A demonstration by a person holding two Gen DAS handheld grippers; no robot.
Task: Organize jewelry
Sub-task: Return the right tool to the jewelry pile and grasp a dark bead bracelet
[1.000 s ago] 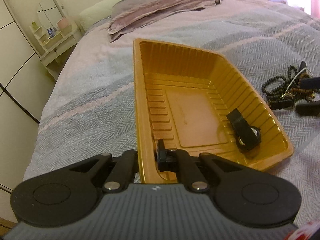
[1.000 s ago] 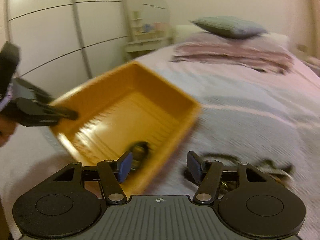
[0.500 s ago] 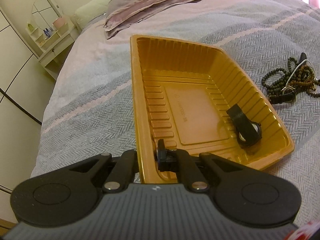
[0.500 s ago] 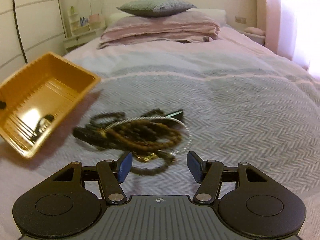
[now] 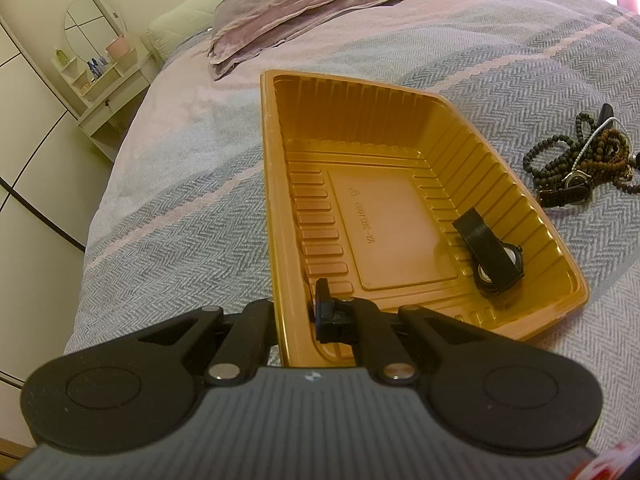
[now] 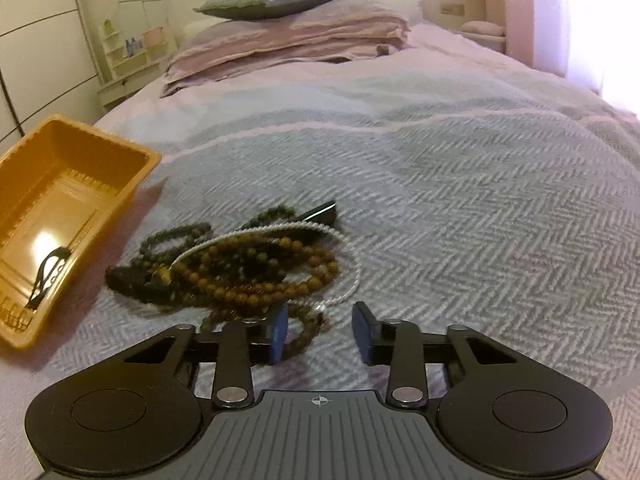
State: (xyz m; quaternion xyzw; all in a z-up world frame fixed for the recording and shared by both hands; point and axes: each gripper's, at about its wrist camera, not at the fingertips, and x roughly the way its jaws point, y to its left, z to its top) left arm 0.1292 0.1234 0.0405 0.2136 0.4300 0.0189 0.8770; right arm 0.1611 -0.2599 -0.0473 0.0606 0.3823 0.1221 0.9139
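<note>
An orange plastic tray lies on the bed. My left gripper is shut on its near wall, one finger outside and one inside. A black wristwatch lies in the tray's right near corner. To the tray's right is a tangled pile of jewelry: dark and brown bead strands, a white cord and a dark-strapped watch. My right gripper is low at the near edge of this pile. Its jaws are closing, with a loop of brown beads between them, not pinched. The tray is at the left there.
The grey and pink herringbone bedspread stretches wide to the right of the pile. Folded pink bedding with a grey pillow lies at the head of the bed. A small shelf with a round mirror and white wardrobe doors stand at the left.
My right gripper swung from above the tray over to the jewelry pile, sank toward it and narrowed its jaws. The left gripper kept its hold on the tray wall.
</note>
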